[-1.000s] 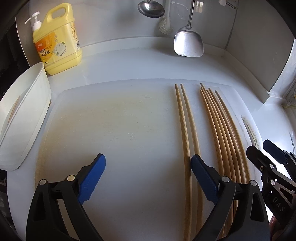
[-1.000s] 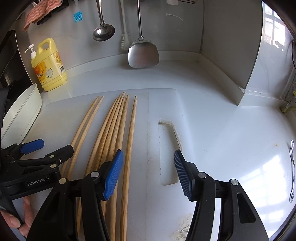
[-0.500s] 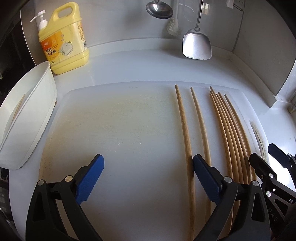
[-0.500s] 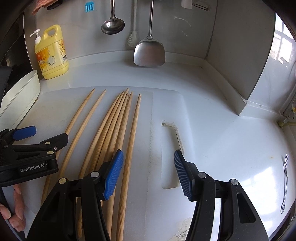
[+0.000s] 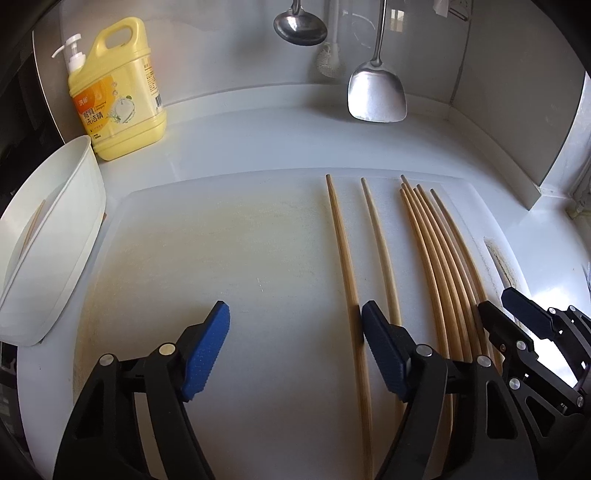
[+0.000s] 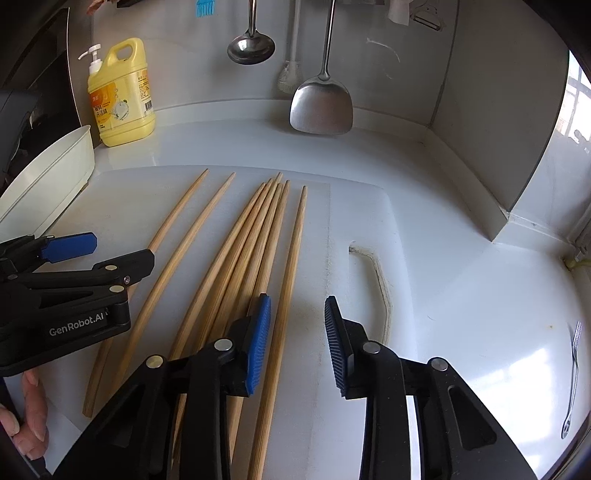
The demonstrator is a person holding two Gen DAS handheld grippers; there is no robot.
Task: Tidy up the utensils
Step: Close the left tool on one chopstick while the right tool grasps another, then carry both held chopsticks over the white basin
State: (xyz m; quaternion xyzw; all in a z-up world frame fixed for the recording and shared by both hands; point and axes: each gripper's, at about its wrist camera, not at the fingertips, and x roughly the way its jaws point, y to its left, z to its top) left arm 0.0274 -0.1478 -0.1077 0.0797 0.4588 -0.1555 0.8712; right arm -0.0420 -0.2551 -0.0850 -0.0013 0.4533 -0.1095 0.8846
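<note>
Several long bamboo chopsticks lie lengthwise on a white cutting board (image 5: 221,258). Two lie apart on the left, the leftmost chopstick (image 5: 343,258) and its neighbour (image 5: 380,243). A tight bunch of chopsticks (image 5: 439,258) lies to their right, and also shows in the right wrist view (image 6: 243,266). My left gripper (image 5: 295,332) is open and empty, its right finger resting beside the leftmost chopstick. My right gripper (image 6: 297,325) is open and empty, straddling the rightmost chopstick (image 6: 291,266). A white bin (image 5: 48,236) at the left holds one chopstick.
A yellow dish-soap jug (image 5: 114,92) stands at the back left. A ladle (image 5: 299,26) and a metal spatula (image 5: 376,92) hang on the back wall. A fork (image 6: 572,373) lies on the counter at the far right.
The two left chopsticks have spread apart from each other. Both cameras now sit a little further back from the wall. My right gripper's jaws have narrowed somewhat around the rightmost chopstick.
</note>
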